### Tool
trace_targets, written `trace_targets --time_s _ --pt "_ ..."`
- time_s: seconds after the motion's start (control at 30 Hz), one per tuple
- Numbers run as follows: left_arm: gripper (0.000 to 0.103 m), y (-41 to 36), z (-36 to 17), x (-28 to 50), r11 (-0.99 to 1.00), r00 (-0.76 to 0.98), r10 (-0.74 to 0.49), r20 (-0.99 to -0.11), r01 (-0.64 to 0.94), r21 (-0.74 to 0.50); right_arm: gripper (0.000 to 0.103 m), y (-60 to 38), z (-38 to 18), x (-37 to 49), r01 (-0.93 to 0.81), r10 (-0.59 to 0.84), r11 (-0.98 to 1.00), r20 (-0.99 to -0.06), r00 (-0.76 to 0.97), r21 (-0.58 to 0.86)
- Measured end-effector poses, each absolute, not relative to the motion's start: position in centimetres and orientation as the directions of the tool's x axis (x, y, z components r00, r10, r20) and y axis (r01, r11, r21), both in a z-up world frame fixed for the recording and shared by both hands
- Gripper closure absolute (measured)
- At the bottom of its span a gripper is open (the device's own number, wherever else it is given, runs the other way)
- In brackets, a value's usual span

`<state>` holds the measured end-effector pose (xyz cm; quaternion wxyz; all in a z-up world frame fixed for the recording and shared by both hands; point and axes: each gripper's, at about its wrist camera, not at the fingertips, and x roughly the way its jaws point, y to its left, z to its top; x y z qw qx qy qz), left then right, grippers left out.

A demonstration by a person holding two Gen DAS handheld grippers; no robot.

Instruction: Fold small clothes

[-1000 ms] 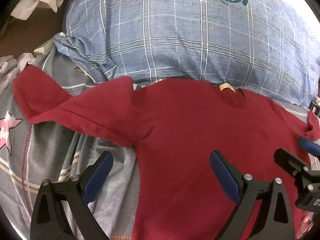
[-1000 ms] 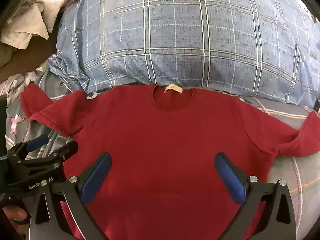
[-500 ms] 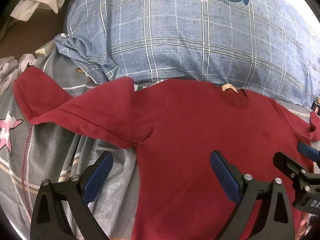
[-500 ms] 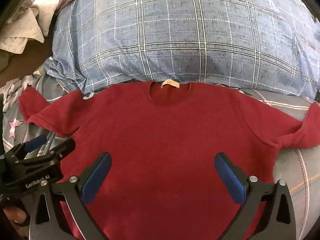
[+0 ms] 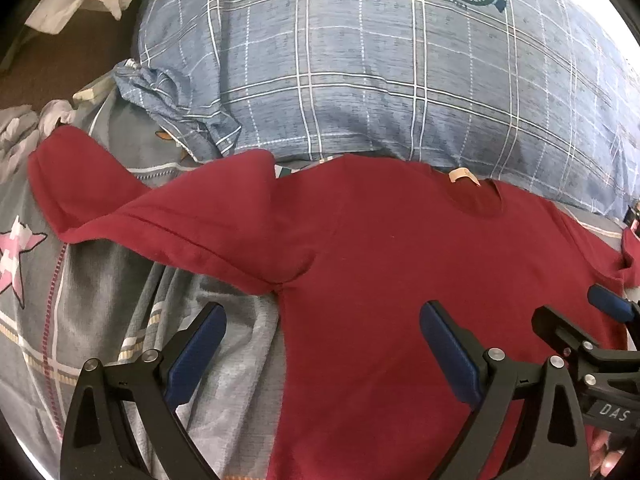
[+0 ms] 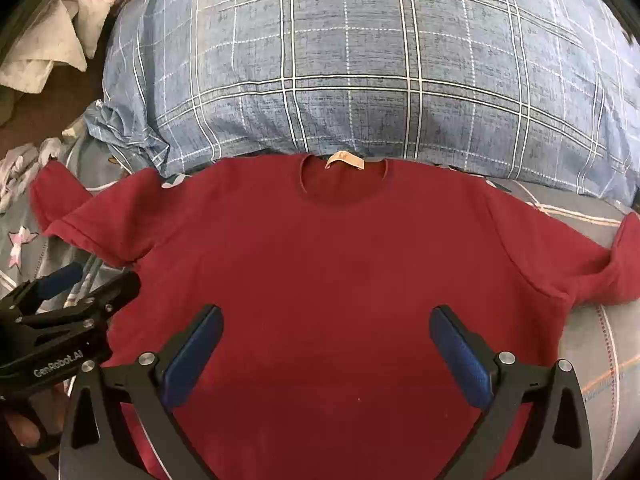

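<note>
Red T-shirt lies flat, collar toward the plaid pillow, on the bedspread. Left gripper and right gripper hover above it, both spread wide, holding nothing. Advisable: pinch each sleeve at its hem — then fold inward evenly.

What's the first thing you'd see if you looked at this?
The big red T-shirt, spread flat on the grey bed cover with its sleeves out. Behind its collar sits a blue checked pillow. Both grippers, the left gripper and the right gripper, hover over the shirt, jaws wide open.
</note>
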<state>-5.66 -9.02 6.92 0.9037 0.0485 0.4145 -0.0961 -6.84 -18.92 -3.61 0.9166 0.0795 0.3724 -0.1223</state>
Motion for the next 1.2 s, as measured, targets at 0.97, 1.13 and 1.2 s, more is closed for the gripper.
trace_targets --time_s 0.97,1.13,1.2 --pt "0.005 -7.8 7.5 -6.0 0.981 0.639 -0.143 -0.756 0.191 -0.024 0.000 -18.3 -4.5 -5.2 0.298 -0.221 0.954 -0.727 0.650 -0.024" --pt "0.005 -6.5 8.3 -7.0 0.981 0.651 -0.147 -0.744 0.195 -0.024 0.001 -17.4 -4.3 -4.8 0.278 -0.210 0.960 -0.727 0.654 -0.028" --pt "0.005 -5.9 8.3 -7.2 0.982 0.657 -0.138 -0.741 0.187 -0.016 0.001 -16.7 -4.3 -4.4 0.249 -0.192 0.968 -0.731 0.655 -0.031"
